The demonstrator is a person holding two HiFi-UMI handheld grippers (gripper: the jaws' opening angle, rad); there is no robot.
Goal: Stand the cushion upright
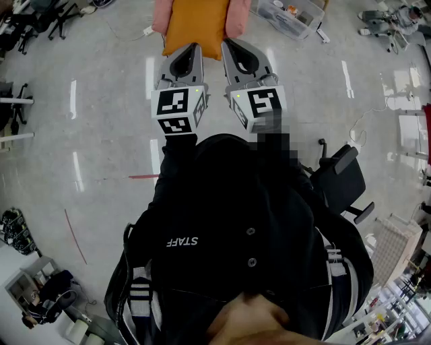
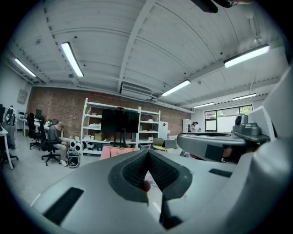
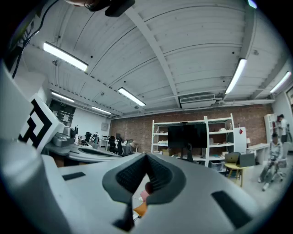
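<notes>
An orange cushion (image 1: 195, 27) lies on a pink seat (image 1: 237, 16) at the top of the head view, its near edge hanging over the seat's front. My left gripper (image 1: 191, 48) and right gripper (image 1: 229, 44) are held side by side, level, with their tips over that near edge. Both are shut with nothing between the jaws. In the left gripper view the left gripper (image 2: 147, 153) points at the room, with the pink seat (image 2: 117, 151) just past it. Under the right gripper (image 3: 146, 158), a sliver of the orange cushion (image 3: 140, 209) shows.
A clear plastic bin (image 1: 287, 17) stands right of the seat. A black office chair (image 1: 342, 179) is at my right side. White cables and a red tape strip (image 1: 143, 176) lie on the glossy floor. Far off are white shelves (image 2: 121, 130) and a seated person (image 2: 55, 142).
</notes>
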